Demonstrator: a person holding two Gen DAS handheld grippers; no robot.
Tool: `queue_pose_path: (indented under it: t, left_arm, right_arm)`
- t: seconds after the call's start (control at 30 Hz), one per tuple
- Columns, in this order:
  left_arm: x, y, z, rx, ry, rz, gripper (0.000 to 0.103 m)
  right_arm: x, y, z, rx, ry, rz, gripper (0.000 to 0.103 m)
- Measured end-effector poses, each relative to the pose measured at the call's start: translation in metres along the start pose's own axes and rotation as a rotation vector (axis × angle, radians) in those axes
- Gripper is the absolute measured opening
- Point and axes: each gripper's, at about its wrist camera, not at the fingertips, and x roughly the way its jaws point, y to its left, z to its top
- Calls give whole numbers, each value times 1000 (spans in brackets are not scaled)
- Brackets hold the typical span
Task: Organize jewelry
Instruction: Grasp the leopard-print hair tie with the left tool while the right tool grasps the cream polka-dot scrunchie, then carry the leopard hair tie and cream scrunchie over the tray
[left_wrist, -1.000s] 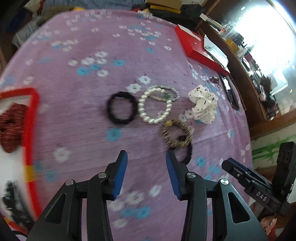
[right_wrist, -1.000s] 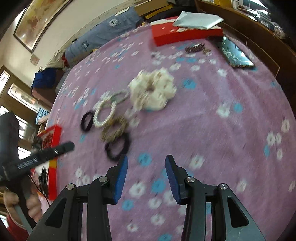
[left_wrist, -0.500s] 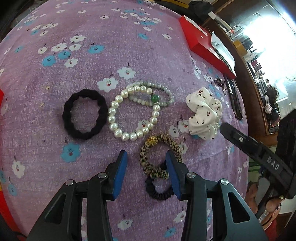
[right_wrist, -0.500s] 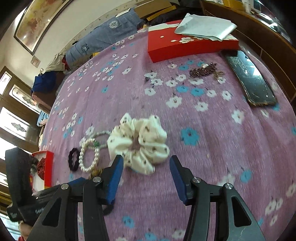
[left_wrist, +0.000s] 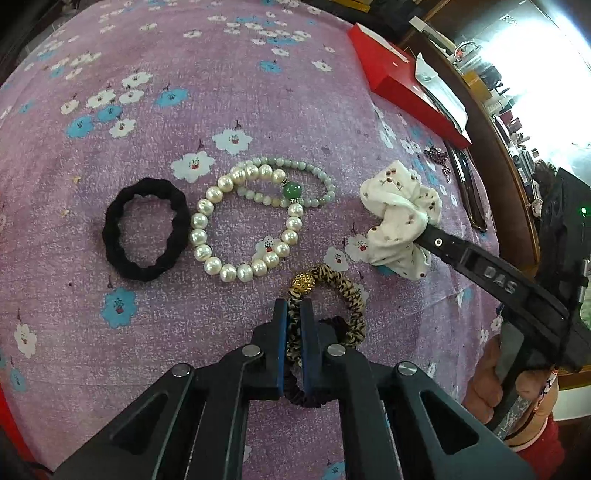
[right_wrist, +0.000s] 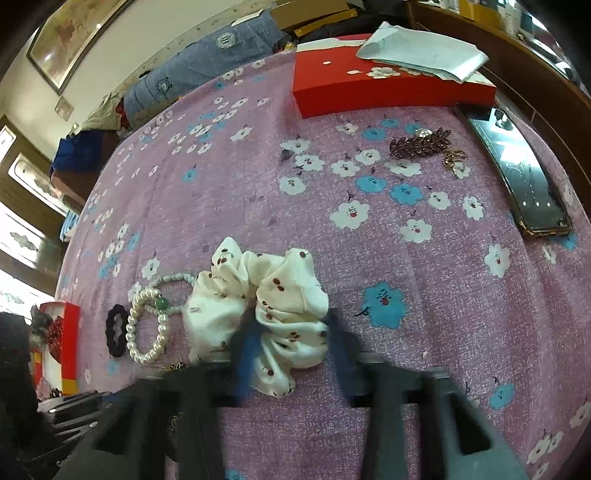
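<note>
My left gripper is shut on the leopard-print hair tie with a gold bead, which overlaps a dark scrunchie under the fingers. A pearl bracelet, a jade bead bracelet and a black hair tie lie beyond it. My right gripper is open and blurred, its fingers on either side of the white spotted scrunchie. The scrunchie also shows in the left wrist view, with a right finger against it.
A red box with white paper on it lies at the back. A purple leaf brooch and a dark phone-like slab lie to the right. A red tray holding items stands at the far left.
My left gripper moved forward and shut on the leopard-print tie. My right gripper moved in around the white scrunchie and is still moving.
</note>
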Motion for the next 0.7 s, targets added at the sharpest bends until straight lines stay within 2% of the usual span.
queue_pose_path:
  t: [0.1,0.37,0.47,0.7]
  left_arm:
    - [-9,-5,-2,23,-27,-1,4]
    - [-56,-14,-9,70,-108,-27,4]
    - [-77,-9,-15,60,-124,-61,4]
    - [-133,11,-38,73,-231,-4,5]
  right_arm:
    - [-7,0,-3,3,-8,7,13]
    - [-44,13,-22,-17,-59,4,12]
    - [-58,22,-31,-25,-72,4,12]
    - [-83,63,-57,-56,-96,17,12]
